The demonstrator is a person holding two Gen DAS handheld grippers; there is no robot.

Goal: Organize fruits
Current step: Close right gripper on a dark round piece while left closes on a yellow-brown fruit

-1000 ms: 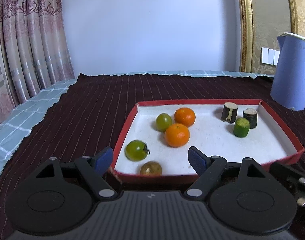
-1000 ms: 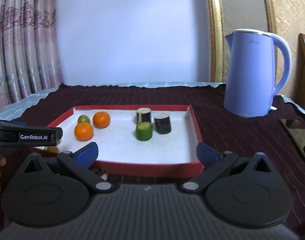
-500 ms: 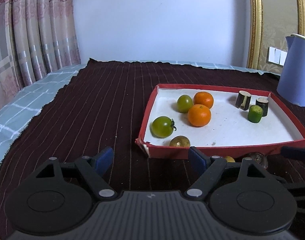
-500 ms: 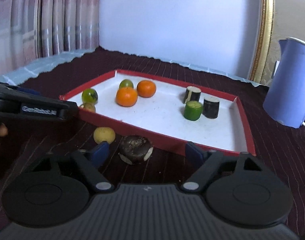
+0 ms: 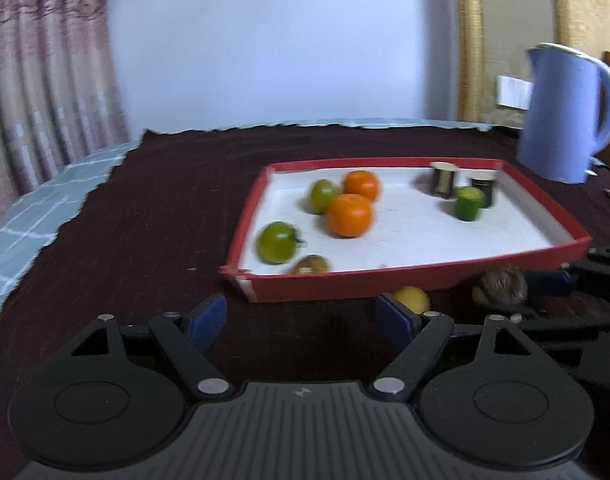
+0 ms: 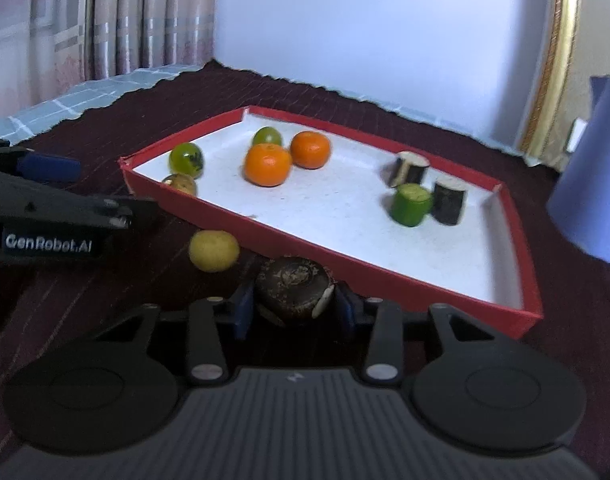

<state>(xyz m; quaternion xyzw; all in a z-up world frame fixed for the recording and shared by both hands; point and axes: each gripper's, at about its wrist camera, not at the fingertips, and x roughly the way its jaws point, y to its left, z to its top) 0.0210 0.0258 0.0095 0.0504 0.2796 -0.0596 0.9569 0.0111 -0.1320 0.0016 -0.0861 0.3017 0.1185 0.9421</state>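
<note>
A red tray with a white floor holds two oranges, two green tomatoes, a small brown fruit and three cut cylinder pieces. Outside its near wall lie a yellow fruit and a dark brown round piece. My right gripper is shut on the brown piece on the cloth. My left gripper is open and empty, just left of the yellow fruit.
A blue kettle stands at the back right beyond the tray. A dark maroon cloth covers the table, with light checked cloth at the left edge and curtains behind.
Both grippers pulled back from the tray. My right gripper moved onto the dark brown piece in front of the tray and shut on it. The left gripper stayed open.
</note>
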